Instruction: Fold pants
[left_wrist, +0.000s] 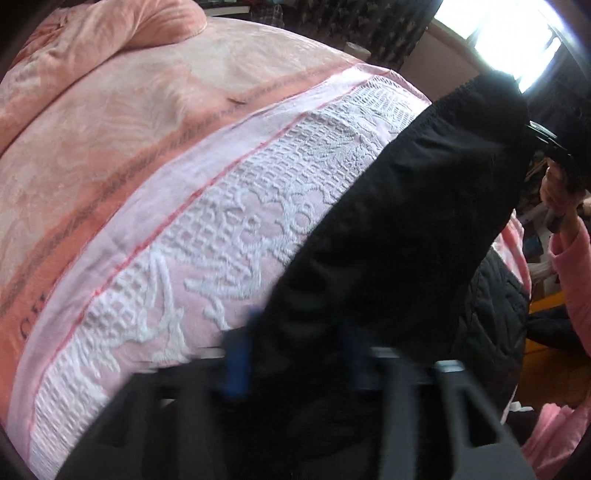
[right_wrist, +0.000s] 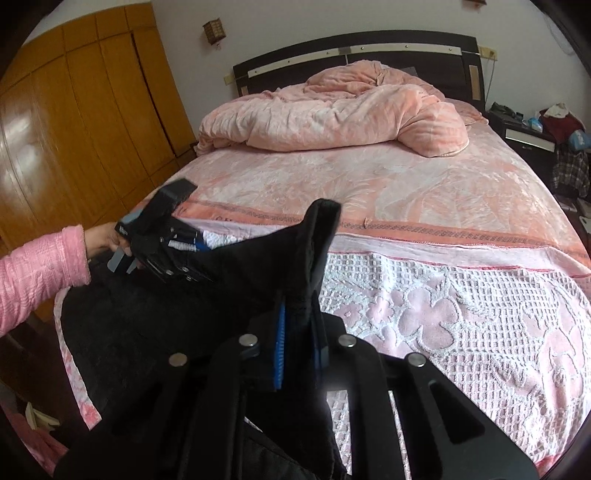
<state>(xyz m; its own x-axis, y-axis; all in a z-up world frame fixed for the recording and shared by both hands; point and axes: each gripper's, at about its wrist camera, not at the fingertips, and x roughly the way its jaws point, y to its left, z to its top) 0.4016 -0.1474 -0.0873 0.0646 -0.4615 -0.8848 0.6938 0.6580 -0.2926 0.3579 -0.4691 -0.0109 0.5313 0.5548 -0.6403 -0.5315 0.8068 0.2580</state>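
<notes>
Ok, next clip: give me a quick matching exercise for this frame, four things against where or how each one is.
Things:
1. black pants
2. rumpled pink quilt
3. wooden wardrobe
4. white lace-pattern cover

Places or states:
A. bunched up at the head of the bed, by the headboard
B. spread flat over the foot end of the bed
C. pinched in both grippers, lifted off the bed
D. stands against the wall beside the bed

Pairs: 1-C, 2-A, 3-D, 4-B. The left gripper and the right gripper each clamp the dark cloth between blue-padded fingers.
</notes>
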